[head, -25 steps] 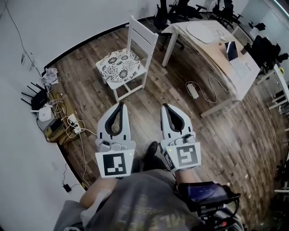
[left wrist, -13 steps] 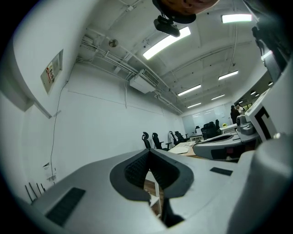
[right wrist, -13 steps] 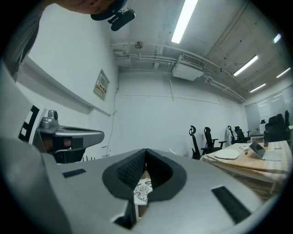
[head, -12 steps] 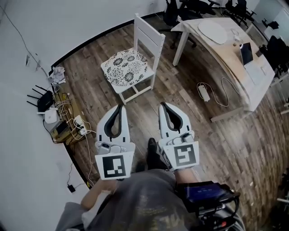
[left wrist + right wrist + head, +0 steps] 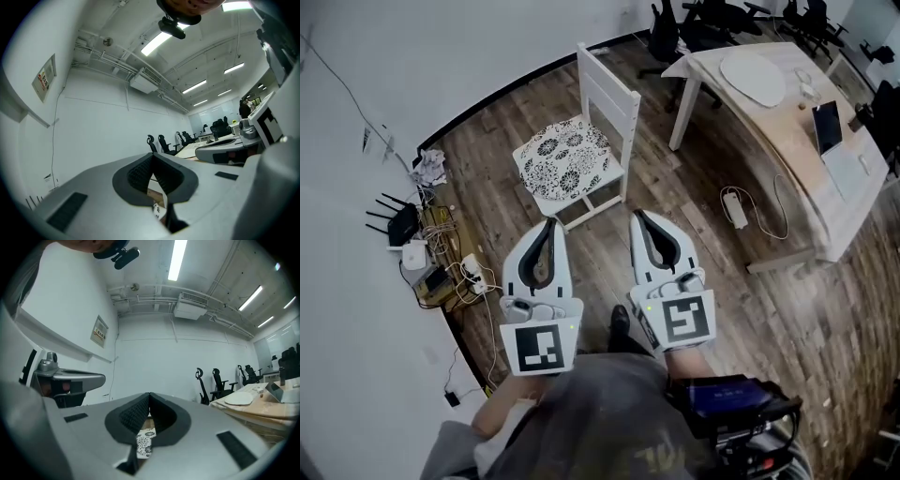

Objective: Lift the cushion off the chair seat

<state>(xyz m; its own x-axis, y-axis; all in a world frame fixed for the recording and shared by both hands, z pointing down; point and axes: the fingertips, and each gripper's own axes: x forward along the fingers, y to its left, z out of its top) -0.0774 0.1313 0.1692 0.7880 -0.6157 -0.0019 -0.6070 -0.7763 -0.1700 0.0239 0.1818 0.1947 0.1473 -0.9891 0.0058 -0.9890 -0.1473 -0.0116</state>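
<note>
The floral cushion (image 5: 565,157) lies flat on the white chair (image 5: 607,89) seat, at about twelve o'clock from both tools and well apart from them. The left gripper (image 5: 549,223) and right gripper (image 5: 637,217) point level, side by side (each closed tip to tip, holding nothing).

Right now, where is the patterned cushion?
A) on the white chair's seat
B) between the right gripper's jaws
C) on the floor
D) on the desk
A: the cushion lies flat on the seat of the chair, untouched.
</note>
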